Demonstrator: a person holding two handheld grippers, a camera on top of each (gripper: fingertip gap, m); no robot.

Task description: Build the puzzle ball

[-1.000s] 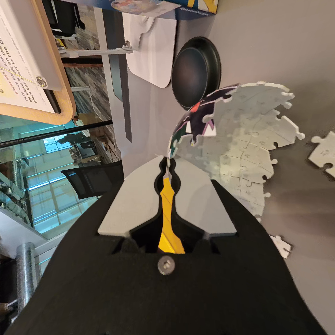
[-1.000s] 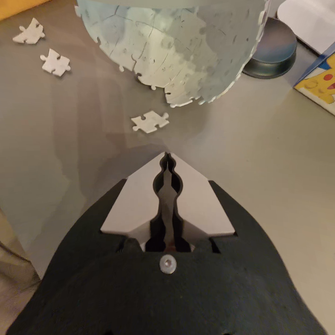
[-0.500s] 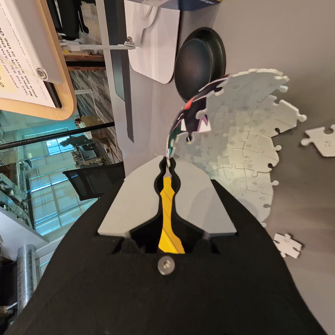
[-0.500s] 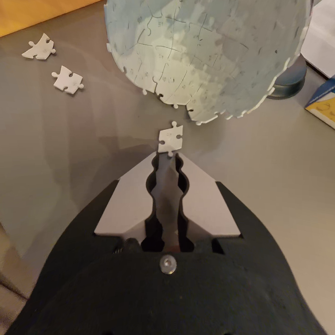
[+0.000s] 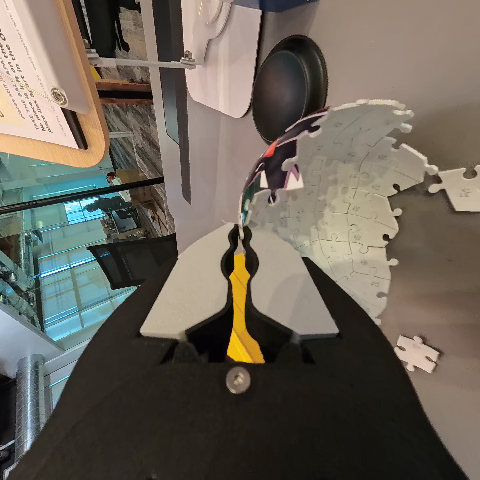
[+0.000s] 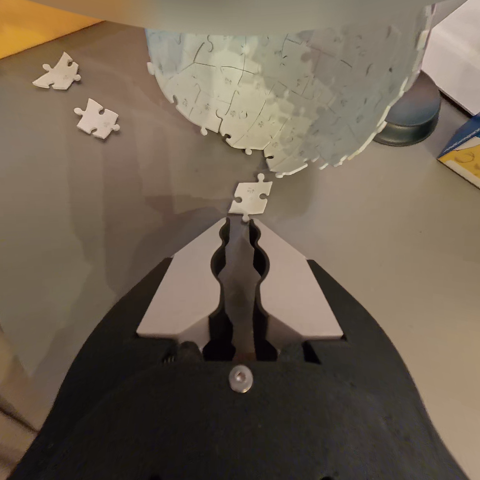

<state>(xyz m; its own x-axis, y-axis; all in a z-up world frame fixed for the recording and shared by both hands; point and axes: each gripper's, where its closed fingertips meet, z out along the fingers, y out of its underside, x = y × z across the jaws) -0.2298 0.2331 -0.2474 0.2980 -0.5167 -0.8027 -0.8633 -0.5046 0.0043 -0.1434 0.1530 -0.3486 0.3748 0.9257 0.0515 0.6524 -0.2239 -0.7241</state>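
Since a second ago the right gripper [image 6: 238, 220] has parted its jaws from closed to a narrow gap and come up to a single white puzzle piece [image 6: 250, 198], which now lies flat on the grey tabletop [image 6: 104, 233] just ahead of the fingertips, its lower knob at the gap's mouth; the jaws hold nothing. The partly built puzzle ball [image 6: 272, 104], a curved shell showing its pale numbered inner side, has come lower and nearer in the right wrist view, its jagged rim just beyond that piece. The left gripper [image 5: 240, 231] keeps its jaws pinched on the shell's edge [image 5: 244, 218], where the dark printed outer face [image 5: 272, 166] curls into view beside the pale inside [image 5: 337, 202]. Two more loose pieces [image 6: 96, 119] [image 6: 57, 72] lie well to the left on the tabletop. Behind the shell sits a round black stand [image 5: 288, 88], with a white sheet [image 5: 223, 65] and the corner of a blue and yellow box [image 6: 462, 153] nearby.
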